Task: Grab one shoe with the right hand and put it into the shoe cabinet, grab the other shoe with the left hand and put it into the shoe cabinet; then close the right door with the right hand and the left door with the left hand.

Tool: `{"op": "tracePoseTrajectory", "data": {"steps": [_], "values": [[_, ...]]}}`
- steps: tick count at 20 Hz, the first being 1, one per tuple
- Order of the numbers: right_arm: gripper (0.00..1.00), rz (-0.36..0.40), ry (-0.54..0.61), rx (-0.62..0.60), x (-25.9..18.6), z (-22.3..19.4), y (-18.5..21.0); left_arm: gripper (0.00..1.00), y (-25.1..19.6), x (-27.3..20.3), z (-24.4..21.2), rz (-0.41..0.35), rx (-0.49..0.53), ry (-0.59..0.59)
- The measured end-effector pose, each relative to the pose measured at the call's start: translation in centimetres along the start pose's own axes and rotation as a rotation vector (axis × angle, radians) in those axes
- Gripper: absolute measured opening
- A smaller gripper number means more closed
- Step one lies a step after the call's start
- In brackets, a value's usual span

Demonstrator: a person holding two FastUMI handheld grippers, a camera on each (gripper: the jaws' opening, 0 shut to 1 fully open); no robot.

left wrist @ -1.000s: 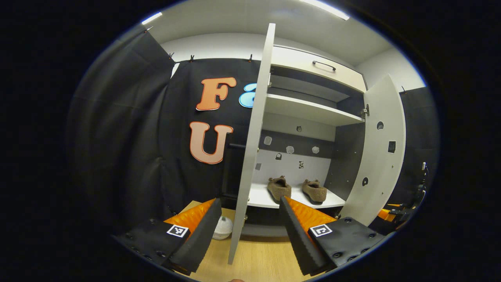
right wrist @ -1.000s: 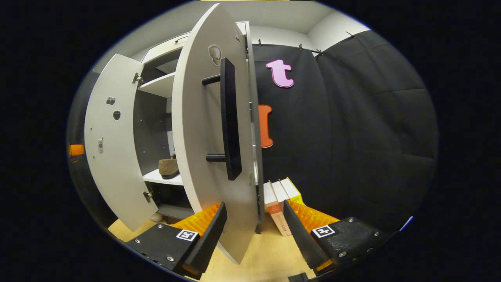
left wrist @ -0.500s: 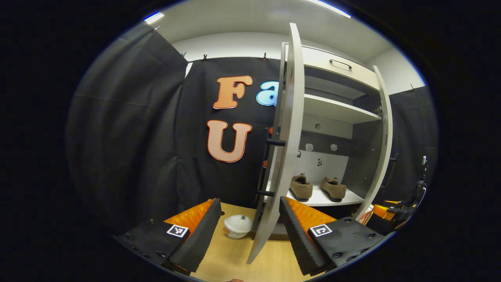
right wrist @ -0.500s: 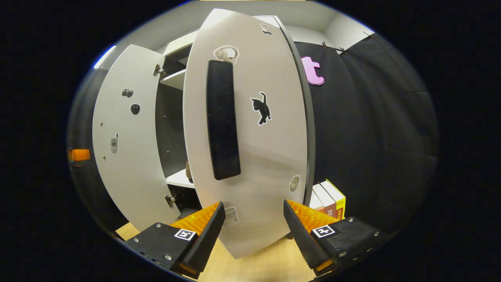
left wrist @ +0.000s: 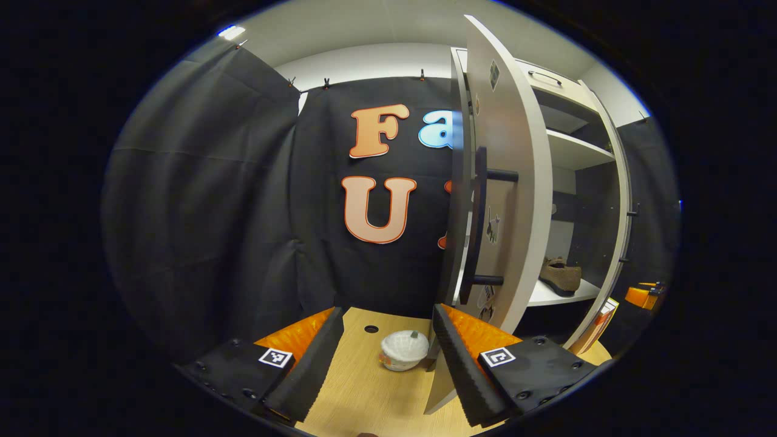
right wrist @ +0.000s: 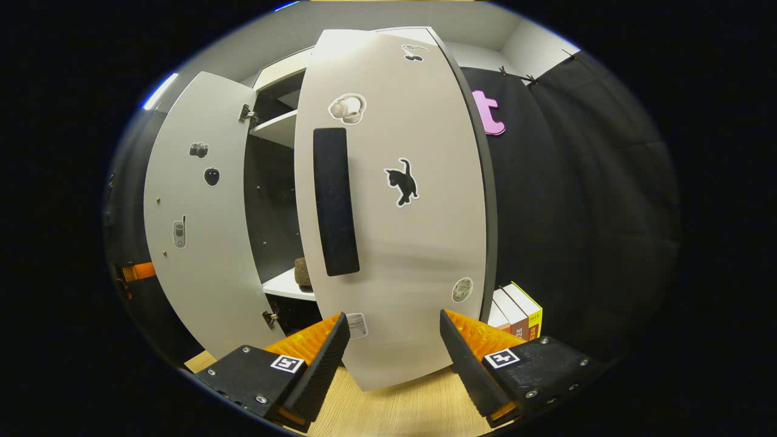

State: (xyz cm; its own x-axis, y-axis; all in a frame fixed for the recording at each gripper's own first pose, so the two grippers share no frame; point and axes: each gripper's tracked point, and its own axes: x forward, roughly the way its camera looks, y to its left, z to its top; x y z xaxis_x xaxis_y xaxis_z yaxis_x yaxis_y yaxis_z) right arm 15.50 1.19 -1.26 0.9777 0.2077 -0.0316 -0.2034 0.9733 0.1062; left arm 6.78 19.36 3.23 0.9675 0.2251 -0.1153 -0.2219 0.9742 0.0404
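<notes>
Now the spread, empty right gripper should press flat on the right door dead ahead, below its black handle, and shut it gently.

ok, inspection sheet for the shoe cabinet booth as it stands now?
Surface: light wooden tabletop, bare in front of the cabinet.
Job's things: brown fuzzy shoe on the lower shelf of the white shoe cabinet; a second brown shape sits on that shelf in the right gripper view. Right door with black bar handle partly swung in; left door open.
Clutter: small white lidded bowl; row of upright books beside the cabinet.
Grippers: left tongs open, holding nothing; right tongs open, right door's lower edge between the fingers.
Cables: nothing seen.
Surroundings: black cloth wall; ceiling light strip.
</notes>
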Motion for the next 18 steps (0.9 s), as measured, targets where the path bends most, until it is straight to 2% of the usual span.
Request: {"op": "tracePoseTrajectory", "data": {"steps": [9,10,14,16,17,18], "values": [[0.92,-0.021,-0.017,-0.018,-1.9,1.1,-1.0,0.99,-1.9,1.6,-2.6,-0.051,-0.004,0.035],[0.92,-0.023,-0.017,-0.015,-2.1,1.3,-1.3,0.97,-2.0,1.6,-2.7,-0.047,0.003,0.032],[0.93,-0.019,-0.02,-0.011,-2.7,1.7,-2.4,0.99,-2.2,1.7,-2.7,-0.033,0.004,0.016],[0.93,-0.011,-0.02,-0.014,-2.6,1.8,-3.0,0.97,-3.0,1.2,-2.6,-0.022,0.017,0.008],[0.93,-0.008,-0.017,-0.014,-2.6,1.8,-3.2,0.99,-3.7,0.9,-2.6,-0.024,0.026,0.004],[0.93,-0.003,-0.013,-0.012,-2.5,1.9,-3.4,0.93,-4.5,0.6,-2.6,-0.033,0.032,0.003]]}}
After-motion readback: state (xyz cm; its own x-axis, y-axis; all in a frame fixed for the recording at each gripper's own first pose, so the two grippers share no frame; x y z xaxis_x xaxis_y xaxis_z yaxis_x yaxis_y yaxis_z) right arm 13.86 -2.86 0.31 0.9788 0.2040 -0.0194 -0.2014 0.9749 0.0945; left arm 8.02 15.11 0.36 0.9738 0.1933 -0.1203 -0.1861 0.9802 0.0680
